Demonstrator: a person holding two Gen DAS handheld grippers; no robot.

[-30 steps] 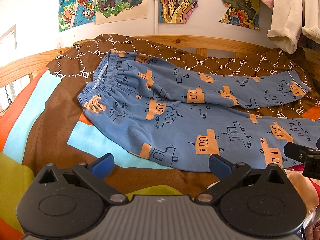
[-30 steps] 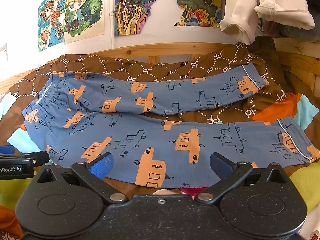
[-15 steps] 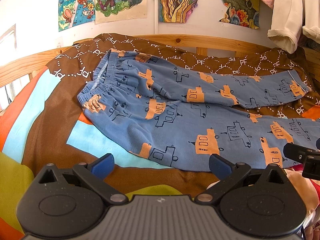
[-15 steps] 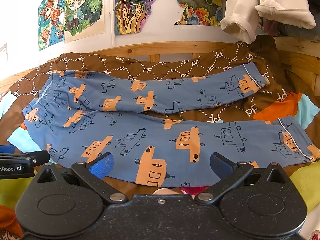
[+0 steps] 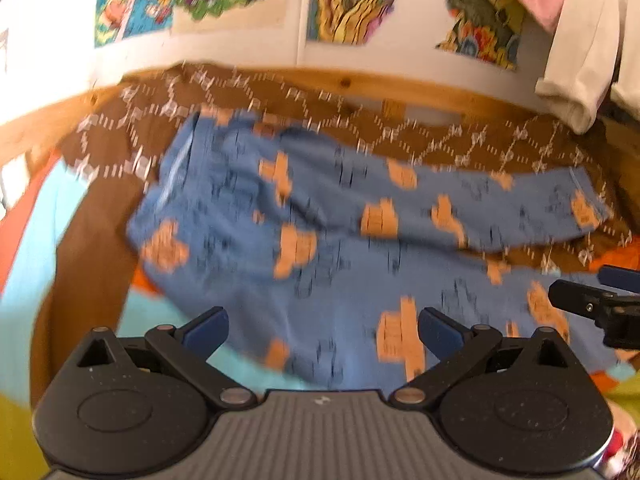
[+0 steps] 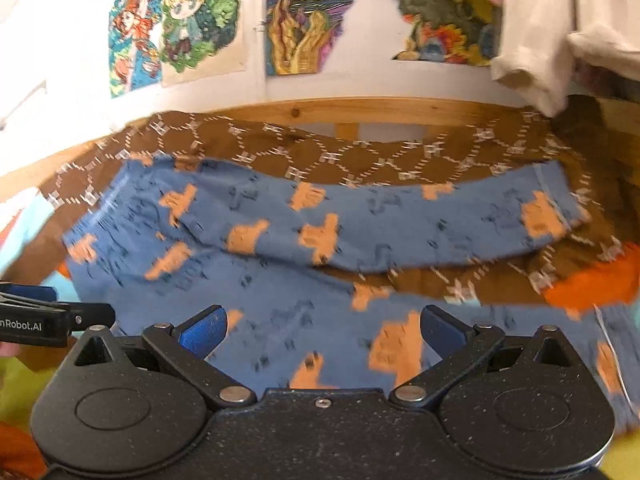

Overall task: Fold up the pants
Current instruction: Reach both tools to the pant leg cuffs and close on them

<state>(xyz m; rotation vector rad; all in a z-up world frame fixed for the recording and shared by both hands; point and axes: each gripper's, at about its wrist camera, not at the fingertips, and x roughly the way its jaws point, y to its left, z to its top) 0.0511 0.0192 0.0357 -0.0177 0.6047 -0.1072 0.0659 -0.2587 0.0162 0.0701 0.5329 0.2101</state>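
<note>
The pants [image 5: 360, 248] lie flat on the patterned bedspread [image 5: 92, 280], their long axis running left to right: waistband [image 5: 176, 176] at the left, cuffs at the right. The two legs spread apart toward the right, the far leg [image 6: 400, 216] angled off from the near leg [image 6: 320, 328], with brown quilt showing between them.

Both tools sit at the near edge of the garment, pointing away across it. The left gripper [image 5: 322, 330] has its blue pads spread wide, nothing between them, over the near edge of the seat and thigh region. The right gripper [image 6: 320, 330] is likewise spread and empty, over the near leg around its middle. Neither appears to touch cloth, though blur makes that hard to settle.

Judging from this layout, the first fold would bring one leg over the other, so the near leg's edge, just ahead of both tools, is the natural thing to pinch; the left tool is nearer the waistband, the right nearer the cuff [image 6: 612, 344]
</note>
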